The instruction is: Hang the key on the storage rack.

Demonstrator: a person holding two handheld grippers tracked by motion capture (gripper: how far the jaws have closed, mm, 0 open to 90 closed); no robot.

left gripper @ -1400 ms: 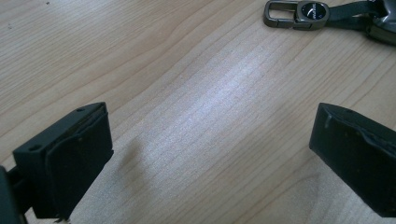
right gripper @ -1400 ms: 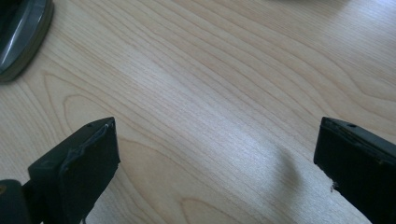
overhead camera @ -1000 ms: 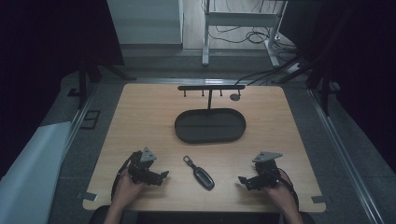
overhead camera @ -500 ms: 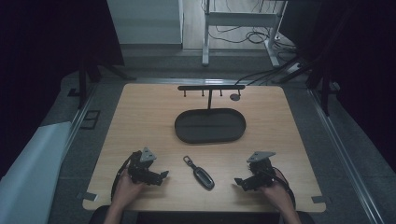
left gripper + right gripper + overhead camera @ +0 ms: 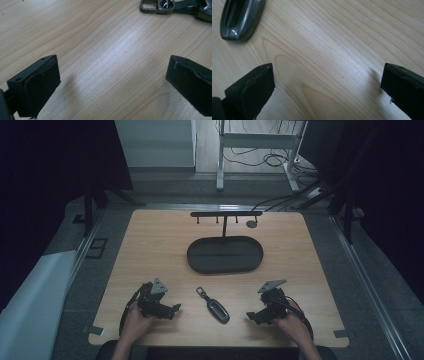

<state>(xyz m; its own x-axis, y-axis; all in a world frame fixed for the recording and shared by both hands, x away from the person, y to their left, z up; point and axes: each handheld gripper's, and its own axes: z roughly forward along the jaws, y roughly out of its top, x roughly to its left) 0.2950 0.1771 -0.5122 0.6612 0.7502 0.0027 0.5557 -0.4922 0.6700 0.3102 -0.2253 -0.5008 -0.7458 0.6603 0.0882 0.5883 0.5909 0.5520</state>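
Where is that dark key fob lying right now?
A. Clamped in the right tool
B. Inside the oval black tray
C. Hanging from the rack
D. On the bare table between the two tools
D: the key fob lies flat on the wooden table, between the left tool and right tool, both open.

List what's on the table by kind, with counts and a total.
Key fob with clip: 1
Black oval tray: 1
Black hook rack: 1
Handheld grippers: 2, left gripper and right gripper, both open
Total: 5
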